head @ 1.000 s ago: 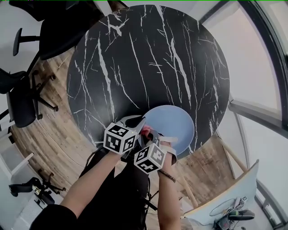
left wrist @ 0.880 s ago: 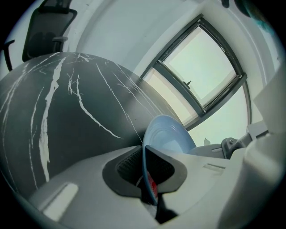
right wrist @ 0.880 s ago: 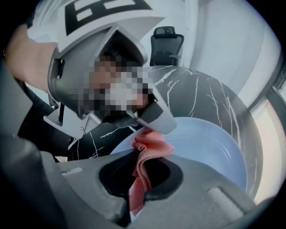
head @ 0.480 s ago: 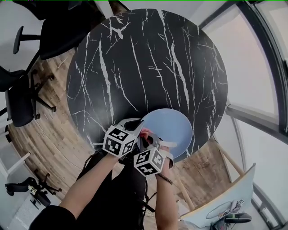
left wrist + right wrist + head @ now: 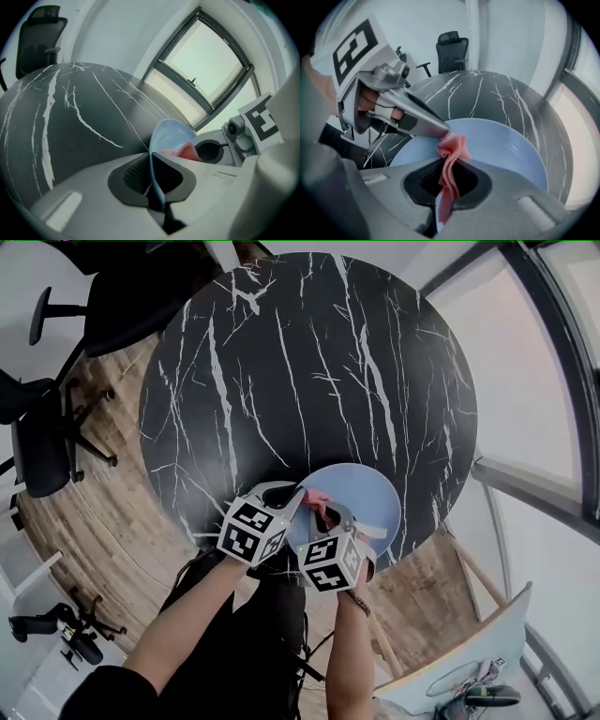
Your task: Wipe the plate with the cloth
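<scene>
At the near edge of the black marble worktop (image 5: 309, 362), the L tongs (image 5: 292, 491) are clamped on the rim of the plate (image 5: 370, 495) (pale blue) while the R tongs (image 5: 325, 506) pinch a pink cloth (image 5: 317, 495) over it.

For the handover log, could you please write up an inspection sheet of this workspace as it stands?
Surface: round black table with white veining.
Job's things: light blue plate near the table's near edge; pink cloth over it.
Clutter: nothing seen.
Grippers: left claw shut on the plate's rim; right claw shut on the cloth.
Cables: nothing seen on the table.
Surroundings: black office chairs, wooden floor, large window.
</scene>
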{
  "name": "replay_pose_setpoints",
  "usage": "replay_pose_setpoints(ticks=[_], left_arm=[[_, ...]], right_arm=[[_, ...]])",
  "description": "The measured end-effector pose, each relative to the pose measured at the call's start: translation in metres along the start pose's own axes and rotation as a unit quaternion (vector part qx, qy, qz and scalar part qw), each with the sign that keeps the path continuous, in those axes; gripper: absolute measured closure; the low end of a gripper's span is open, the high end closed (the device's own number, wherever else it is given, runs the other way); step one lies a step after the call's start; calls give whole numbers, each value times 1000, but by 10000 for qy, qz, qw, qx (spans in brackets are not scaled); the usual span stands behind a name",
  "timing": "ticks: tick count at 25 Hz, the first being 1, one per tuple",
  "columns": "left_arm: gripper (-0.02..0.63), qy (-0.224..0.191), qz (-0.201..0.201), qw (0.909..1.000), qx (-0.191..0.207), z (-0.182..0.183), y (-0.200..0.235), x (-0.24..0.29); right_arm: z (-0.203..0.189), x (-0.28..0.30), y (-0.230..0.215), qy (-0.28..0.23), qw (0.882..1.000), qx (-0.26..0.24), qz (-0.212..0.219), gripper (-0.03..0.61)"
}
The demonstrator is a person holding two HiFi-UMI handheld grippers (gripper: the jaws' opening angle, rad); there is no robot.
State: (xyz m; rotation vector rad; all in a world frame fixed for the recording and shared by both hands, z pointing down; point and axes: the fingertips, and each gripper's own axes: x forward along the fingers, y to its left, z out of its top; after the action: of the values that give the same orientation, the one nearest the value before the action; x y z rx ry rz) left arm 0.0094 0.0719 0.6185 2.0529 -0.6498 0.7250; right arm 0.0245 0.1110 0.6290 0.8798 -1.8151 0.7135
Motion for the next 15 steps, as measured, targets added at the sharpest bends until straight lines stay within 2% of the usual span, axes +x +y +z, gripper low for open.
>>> replay_pose_setpoints(ticks=[15], left_arm=[[597,-1,-13,10000,-48,0,1,1]], right_arm=[[2,-6,-60,-150,9977,453,-488,568]])
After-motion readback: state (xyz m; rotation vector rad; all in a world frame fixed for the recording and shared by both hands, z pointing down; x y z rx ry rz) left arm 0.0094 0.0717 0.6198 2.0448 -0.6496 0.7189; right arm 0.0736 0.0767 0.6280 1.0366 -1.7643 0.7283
